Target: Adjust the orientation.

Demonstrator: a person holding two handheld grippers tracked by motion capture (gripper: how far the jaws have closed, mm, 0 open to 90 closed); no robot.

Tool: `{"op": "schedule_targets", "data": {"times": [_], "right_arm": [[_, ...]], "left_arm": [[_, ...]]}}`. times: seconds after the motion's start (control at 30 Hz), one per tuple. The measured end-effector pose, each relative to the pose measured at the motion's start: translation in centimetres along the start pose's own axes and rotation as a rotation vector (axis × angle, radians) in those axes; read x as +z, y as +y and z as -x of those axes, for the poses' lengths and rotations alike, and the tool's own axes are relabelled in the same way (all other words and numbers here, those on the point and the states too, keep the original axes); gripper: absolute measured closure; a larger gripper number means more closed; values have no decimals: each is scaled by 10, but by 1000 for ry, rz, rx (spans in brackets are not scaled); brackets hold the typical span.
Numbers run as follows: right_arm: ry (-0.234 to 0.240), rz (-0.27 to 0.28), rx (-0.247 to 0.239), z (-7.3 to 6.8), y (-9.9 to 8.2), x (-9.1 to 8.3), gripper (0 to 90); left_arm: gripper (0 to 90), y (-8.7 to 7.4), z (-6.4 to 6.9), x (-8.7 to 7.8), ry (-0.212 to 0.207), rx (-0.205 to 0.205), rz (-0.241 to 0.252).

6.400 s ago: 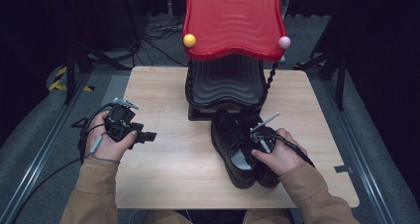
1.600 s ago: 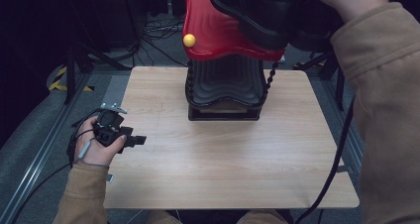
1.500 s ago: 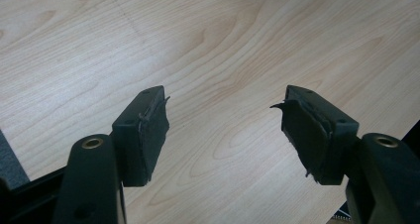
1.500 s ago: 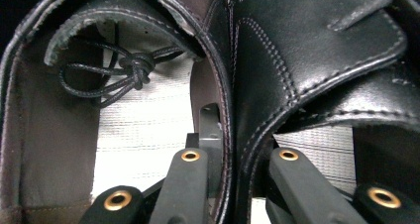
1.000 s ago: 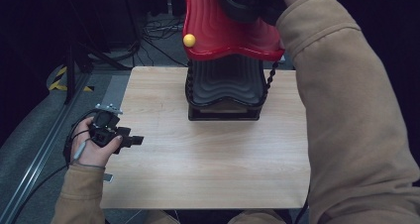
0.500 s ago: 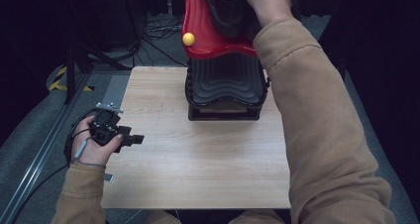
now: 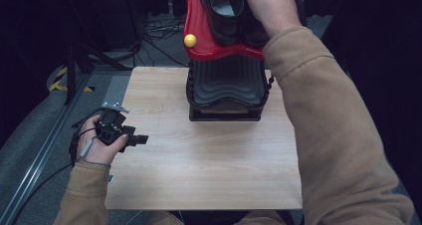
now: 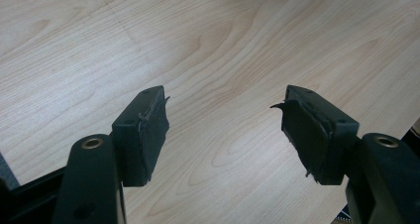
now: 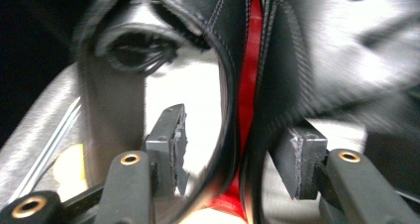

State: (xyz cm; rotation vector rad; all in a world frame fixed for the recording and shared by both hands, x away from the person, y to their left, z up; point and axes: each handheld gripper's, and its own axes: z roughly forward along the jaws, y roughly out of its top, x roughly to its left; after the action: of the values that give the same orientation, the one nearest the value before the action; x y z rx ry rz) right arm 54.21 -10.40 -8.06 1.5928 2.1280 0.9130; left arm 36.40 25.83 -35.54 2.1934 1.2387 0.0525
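A pair of black leather shoes point(image 7: 226, 26) rests on the red top shelf point(image 7: 199, 33) of a small rack at the table's far side. A person's right hand point(image 7: 268, 6) covers the shoes from above. My right gripper point(image 9: 237, 122) has just been opening. Its jaws straddle the two shoes' touching inner walls point(image 9: 257, 85), one jaw inside each shoe, with the pads standing clear of the leather. My left gripper point(image 7: 142, 139) hovers low over the table's left side. In the left gripper view it point(image 8: 225, 102) is open with bare wood between the jaws.
The rack's black lower shelf point(image 7: 226, 85) stands under the red one, with a yellow ball point(image 7: 189, 40) on the left corner. The light wooden table point(image 7: 209, 165) stretches in front. Cables and dark floor point(image 7: 149, 31) lie behind, and a metal rail point(image 7: 40, 155) runs along the left.
The right hand has carried the shoes from the table up to the red shelf and has sunk onto it over the last second. The left hand has stayed put.
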Motion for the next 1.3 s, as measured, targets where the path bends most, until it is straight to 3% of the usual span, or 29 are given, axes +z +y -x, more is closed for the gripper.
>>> {"op": "schedule_targets", "data": {"times": [0.07, 0.17, 0.37, 0.57, 0.77, 0.8, 1.03, 1.3], "right_arm": [[22, 16, -32, 5, -7, -18, 482], [1, 28, -142, 22, -25, -40, 458], [62, 62, -177, 69, -73, -75, 436], [76, 52, -210, 114, -127, -91, 418], [110, -7, -216, 146, -180, -83, 417], [110, -7, -216, 146, -180, -83, 417], [119, -58, -215, 177, -230, -50, 404], [147, -116, -245, 186, -266, -18, 381]], "left_arm": [[352, 0, 2, 0, 8, 2, -3], [352, 0, 3, 0, 17, 1, -3], [352, -4, 7, -4, 32, -9, 1], [340, -9, 7, -8, 52, -31, 15], [333, -12, 5, -8, 54, -40, 14], [332, -12, 5, -8, 54, -40, 14], [331, -14, 4, -2, 45, -40, -4], [330, -15, 5, 1, 45, -36, -15]]}}
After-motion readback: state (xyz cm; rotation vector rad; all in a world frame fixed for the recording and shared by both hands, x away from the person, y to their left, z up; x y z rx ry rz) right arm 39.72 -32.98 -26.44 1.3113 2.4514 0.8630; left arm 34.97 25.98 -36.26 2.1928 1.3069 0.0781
